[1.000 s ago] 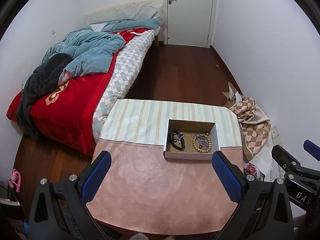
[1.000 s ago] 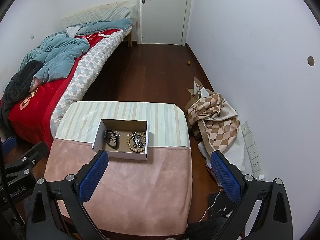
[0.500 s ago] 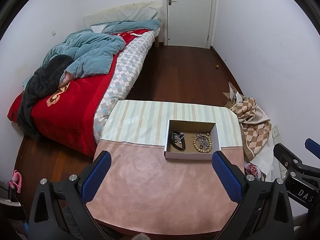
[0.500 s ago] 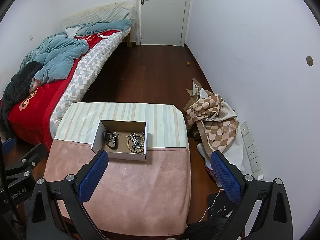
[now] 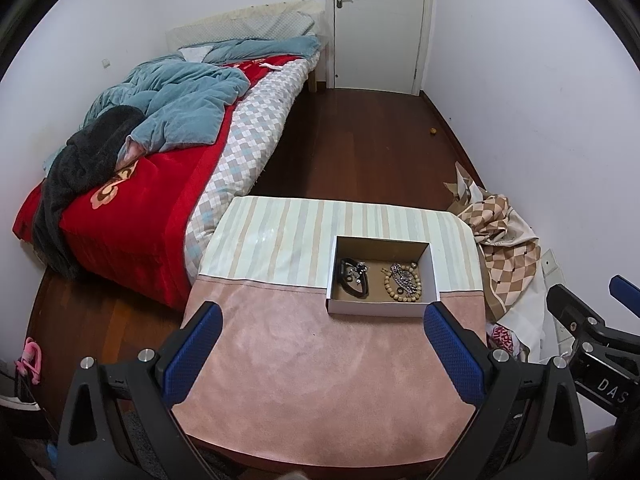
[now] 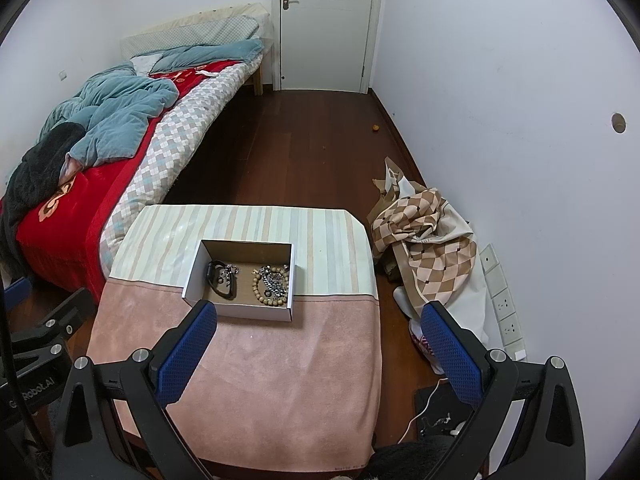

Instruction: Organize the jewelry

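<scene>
An open white cardboard box (image 5: 376, 307) (image 6: 236, 309) stands on the table where the striped cloth meets the pink cloth. Inside lie a black band (image 5: 352, 280) (image 6: 221, 279) at the left and a wooden bead bracelet (image 5: 402, 285) (image 6: 269, 282) with a silver chain (image 5: 401, 274) (image 6: 274, 277) at the right. My left gripper (image 5: 320, 354) is open and empty, held above the near pink cloth. My right gripper (image 6: 320, 354) is open and empty, held high over the table's near right side. Each gripper shows at the edge of the other's view.
The table (image 5: 320, 380) (image 6: 272, 392) is covered by pink and striped cloths. A bed (image 5: 152, 168) with red and blue bedding stands at the left. A checked cloth pile (image 6: 424, 248) lies on the floor at the right by the wall. A closed door (image 6: 326, 24) is at the far end.
Both views have shifted only slightly; the box and jewelry stay in place and both grippers remain open.
</scene>
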Motion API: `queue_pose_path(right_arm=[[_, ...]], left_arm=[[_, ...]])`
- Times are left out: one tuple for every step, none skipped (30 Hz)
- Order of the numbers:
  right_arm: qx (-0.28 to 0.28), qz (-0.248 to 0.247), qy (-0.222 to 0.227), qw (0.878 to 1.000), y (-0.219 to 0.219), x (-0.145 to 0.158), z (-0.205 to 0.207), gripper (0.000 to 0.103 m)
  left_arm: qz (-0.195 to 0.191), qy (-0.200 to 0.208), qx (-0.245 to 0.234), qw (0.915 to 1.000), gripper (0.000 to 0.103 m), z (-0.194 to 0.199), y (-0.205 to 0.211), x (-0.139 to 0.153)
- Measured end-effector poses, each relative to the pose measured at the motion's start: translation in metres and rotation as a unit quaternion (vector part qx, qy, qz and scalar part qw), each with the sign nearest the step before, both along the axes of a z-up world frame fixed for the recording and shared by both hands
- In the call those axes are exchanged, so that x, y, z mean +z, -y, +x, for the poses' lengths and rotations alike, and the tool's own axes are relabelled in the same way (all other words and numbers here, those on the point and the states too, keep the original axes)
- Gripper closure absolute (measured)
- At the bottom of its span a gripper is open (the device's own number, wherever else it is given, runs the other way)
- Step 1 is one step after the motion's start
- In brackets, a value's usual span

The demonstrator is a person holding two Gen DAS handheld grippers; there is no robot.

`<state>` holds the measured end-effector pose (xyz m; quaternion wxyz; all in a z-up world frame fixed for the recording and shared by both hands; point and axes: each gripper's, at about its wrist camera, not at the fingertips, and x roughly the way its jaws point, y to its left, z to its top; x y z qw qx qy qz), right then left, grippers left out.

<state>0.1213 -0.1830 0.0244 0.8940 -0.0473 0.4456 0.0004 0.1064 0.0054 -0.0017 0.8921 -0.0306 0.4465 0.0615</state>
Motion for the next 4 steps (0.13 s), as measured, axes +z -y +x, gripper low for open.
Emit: queue_pose_path(right_arm=[[0.000,-0.001,0.000,1.000,-0.0003,0.0003,-0.0004,0.000],[0.000,-0.001,0.000,1.000,0.0007,0.0010,-0.0001,0.000],[0.001,-0.001,-0.001,1.000,0.0011,0.0015,-0.0003,0.000],[0.002,-0.001,-0.001,1.000,0.0009,0.0019,-0.0009,0.000]], left_arm=[[0.001,0.001,0.001,1.0000,0.000,-0.0007,0.0004,-0.0003],[0.005,0.005,0.004,1.0000,0.000,-0.0019,0.0005,0.0009],[0.006,0.007,0.005,0.9999,0.000,-0.0032,0.0006,0.0004],[0.006,0.007,0.003,1.0000,0.000,-0.0030,0.0008,0.0010]])
